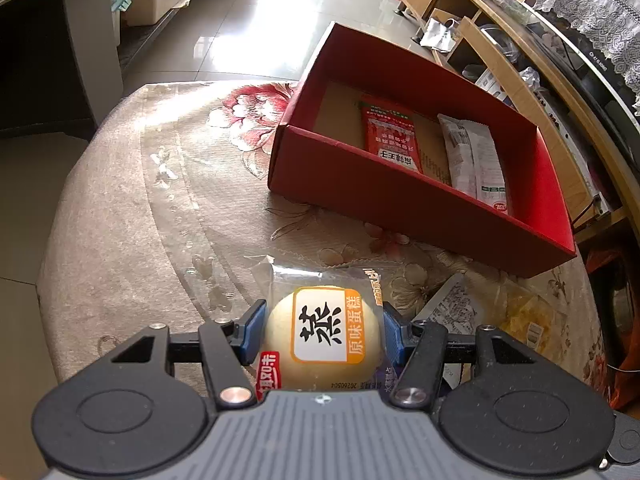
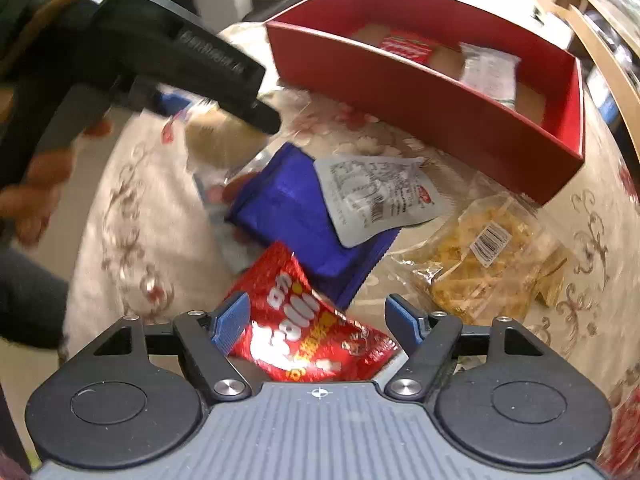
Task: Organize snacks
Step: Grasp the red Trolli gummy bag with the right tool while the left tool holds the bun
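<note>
Floral plastic-covered tablecloth (image 1: 160, 184) filled both views, glossy tiled floor (image 1: 224, 28) behind it and a wooden shelf unit (image 1: 516, 92) off to the right.

Left gripper (image 1: 324, 330) had its blue pads (image 1: 253, 330) pressed on both sides of a clear-wrapped round steamed cake with an orange-bordered white label (image 1: 324, 332); narrow opening, cake clamped squarely between the jaws. Ahead and right of those jaws sat the open red cardboard box (image 1: 400, 208), clear of the cake. Inside it, a red snack packet (image 1: 390, 136) and a white snack packet (image 1: 476, 160) lay side by side on the brown floor.

Right gripper (image 2: 318, 326) stood wide open, pads not pressing anything. A shiny red foil snack bag (image 2: 304, 328) lay between and below the jaws; I couldn't tell if either pad touched it. Directly ahead of the jaws: a blue foil pouch (image 2: 288, 216) partly over the red bag's far end, with a grey-white printed sachet (image 2: 380, 200) overlapping the blue one. Ahead-right: a clear bag of yellow strip snacks (image 2: 484, 260), just short of the box's near wall. Ahead-left, the left gripper's black body and a person's hand (image 2: 36, 188) crowded that side. View was blurred.
</note>
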`<move>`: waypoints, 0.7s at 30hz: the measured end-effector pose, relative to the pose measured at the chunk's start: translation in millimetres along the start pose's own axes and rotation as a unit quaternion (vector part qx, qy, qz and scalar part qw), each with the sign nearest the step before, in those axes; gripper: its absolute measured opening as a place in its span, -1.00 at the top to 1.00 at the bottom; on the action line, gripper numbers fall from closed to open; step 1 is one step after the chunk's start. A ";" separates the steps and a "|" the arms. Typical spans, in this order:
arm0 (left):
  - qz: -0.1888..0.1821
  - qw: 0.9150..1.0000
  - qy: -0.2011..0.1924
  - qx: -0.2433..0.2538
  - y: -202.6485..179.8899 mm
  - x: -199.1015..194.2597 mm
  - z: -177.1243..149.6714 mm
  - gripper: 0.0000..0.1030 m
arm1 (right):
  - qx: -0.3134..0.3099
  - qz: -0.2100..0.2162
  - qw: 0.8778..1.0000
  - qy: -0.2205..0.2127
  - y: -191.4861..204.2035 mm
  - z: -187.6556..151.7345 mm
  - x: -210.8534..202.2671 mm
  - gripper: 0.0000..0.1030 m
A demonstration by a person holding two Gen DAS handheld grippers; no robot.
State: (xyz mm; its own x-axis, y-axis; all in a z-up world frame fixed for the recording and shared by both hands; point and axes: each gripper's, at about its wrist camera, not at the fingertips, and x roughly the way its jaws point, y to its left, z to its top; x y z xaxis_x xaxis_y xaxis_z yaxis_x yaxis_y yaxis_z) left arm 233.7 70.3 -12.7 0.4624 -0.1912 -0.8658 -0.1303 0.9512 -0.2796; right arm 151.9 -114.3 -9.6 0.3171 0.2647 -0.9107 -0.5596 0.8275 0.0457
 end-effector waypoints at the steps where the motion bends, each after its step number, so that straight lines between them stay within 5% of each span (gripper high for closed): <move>1: -0.001 1.000 0.000 0.001 1.0 -0.4 -0.5 -0.09 | -0.010 0.004 1.000 0.003 1.4 -0.8 -0.7 -0.55; 7: -0.009 1.000 0.007 0.002 5.9 -1.4 -2.8 -0.09 | -0.064 0.029 0.997 0.019 7.8 -10.1 -4.1 -0.55; 14: -0.017 1.000 0.015 0.014 3.7 -1.0 -6.9 -0.09 | -0.124 0.005 0.992 0.023 23.2 -3.9 17.4 -0.61; 21: -0.021 0.999 0.020 0.017 5.4 -0.5 -6.1 -0.09 | -0.090 -0.005 0.996 0.026 20.3 7.5 27.4 -0.45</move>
State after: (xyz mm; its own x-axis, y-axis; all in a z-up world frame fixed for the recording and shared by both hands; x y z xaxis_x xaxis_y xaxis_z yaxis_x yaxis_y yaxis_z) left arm 227.4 74.0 -16.3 0.4321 -0.2393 -0.8695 -0.0818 0.9498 -0.3021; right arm 155.0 -86.5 -30.6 0.2863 0.2279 -0.9306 -0.6868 0.7261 -0.0334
